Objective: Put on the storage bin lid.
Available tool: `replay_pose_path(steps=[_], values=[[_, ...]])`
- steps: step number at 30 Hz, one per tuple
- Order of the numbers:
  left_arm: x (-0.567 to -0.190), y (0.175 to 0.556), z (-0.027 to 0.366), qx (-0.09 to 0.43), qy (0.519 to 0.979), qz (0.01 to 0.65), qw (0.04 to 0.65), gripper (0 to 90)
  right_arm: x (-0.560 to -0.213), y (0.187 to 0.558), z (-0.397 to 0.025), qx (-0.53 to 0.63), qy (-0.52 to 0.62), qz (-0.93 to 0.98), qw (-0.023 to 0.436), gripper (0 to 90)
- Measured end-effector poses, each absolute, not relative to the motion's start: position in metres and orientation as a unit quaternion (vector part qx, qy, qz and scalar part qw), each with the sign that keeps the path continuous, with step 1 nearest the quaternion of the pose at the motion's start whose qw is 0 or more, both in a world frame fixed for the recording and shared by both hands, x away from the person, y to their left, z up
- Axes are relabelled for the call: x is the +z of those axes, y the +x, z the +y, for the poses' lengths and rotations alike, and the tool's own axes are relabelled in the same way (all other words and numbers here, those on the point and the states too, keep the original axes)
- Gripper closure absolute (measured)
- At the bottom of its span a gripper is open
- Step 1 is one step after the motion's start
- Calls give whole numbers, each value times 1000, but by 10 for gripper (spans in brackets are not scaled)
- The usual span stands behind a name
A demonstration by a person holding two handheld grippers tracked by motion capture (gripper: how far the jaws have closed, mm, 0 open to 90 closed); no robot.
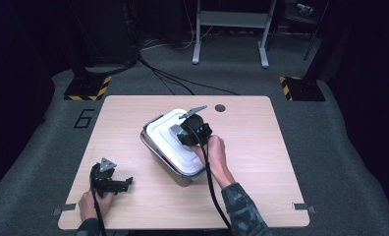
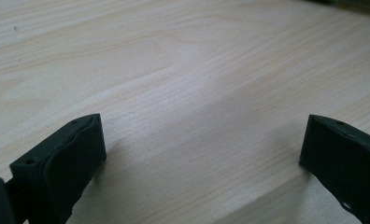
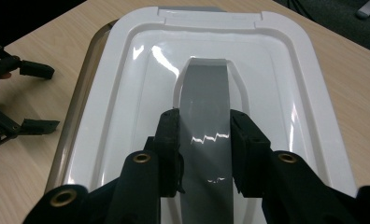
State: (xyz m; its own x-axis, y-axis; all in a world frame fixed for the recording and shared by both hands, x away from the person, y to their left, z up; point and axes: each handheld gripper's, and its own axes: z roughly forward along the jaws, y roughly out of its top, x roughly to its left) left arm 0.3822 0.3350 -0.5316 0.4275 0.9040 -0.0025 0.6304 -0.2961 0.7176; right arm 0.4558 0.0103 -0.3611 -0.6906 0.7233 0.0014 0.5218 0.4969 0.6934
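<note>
A grey storage box [image 1: 159, 158] with a white lid [image 1: 167, 136] stands slantwise in the middle of the wooden table [image 1: 261, 162]. My right gripper [image 1: 190, 132] is on top of the lid. In the right gripper view its jaws [image 3: 204, 125] press both sides of the grey handle [image 3: 205, 88] set into the lid [image 3: 127, 60], shut on it. My left gripper [image 1: 127, 183] rests near the table's front left corner, held by a hand. Its jaws [image 2: 202, 135] are wide open over bare wood. It also appears at the left of the right gripper view [image 3: 33, 95].
A round cable hole [image 1: 220, 107] is in the table behind the box. On the carpet behind are black cables [image 1: 182, 81], a grey desk frame [image 1: 230, 29] and two stands with yellow-black striped bases [image 1: 87, 89] [image 1: 300, 88].
</note>
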Motion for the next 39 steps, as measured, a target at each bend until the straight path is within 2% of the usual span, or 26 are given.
replay_pose_path(steps=[16, 22, 26, 32, 39], values=[[-532, 382, 335, 207, 778, 493, 330, 0, -368, 449, 29, 343, 342, 863, 146, 660], [-532, 382, 335, 207, 778, 494, 330, 0, -363, 449, 15, 357, 355, 852, 142, 365], [-532, 382, 335, 207, 778, 493, 330, 0, -356, 447, -10, 375, 363, 839, 158, 199], [-532, 382, 335, 208, 778, 493, 330, 0, -353, 443, -57, 388, 379, 822, 175, 86], [-532, 382, 335, 207, 778, 493, 330, 0, -369, 434, -120, 379, 414, 803, 199, 40]])
